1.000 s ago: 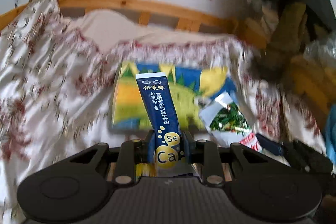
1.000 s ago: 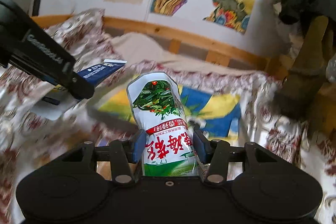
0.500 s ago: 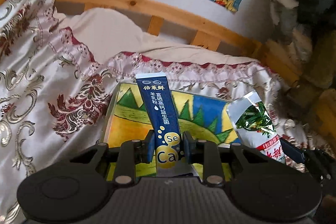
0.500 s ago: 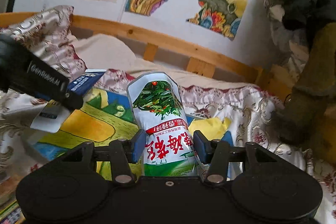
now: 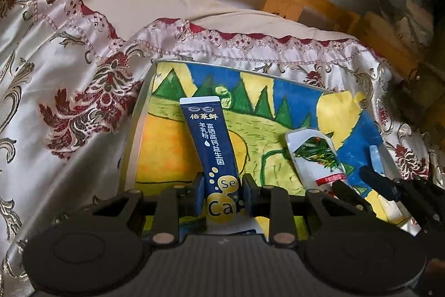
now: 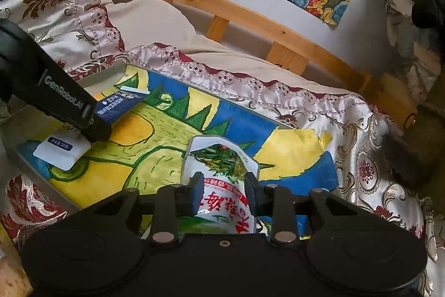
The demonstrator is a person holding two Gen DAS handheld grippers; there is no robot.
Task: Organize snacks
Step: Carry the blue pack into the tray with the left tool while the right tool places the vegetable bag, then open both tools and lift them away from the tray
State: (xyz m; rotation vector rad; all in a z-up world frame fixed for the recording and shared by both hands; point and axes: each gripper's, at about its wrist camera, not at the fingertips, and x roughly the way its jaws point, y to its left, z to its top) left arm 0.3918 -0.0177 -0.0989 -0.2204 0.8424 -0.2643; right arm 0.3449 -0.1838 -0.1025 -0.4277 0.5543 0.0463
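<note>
The left gripper (image 5: 221, 195) clamps a dark blue sachet (image 5: 212, 146) over the painted tray (image 5: 130, 141) on the bed. The right gripper (image 6: 222, 194), its jaws just closing, squeezes a white-and-green snack packet (image 6: 222, 171).

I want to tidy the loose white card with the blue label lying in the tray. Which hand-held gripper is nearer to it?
Left. The left hand-held gripper, holding a dark blue sachet, hangs right beside the white card with the blue label. The right hand-held gripper, gripping a white and green snack pouch, is farther across the tray.
</note>
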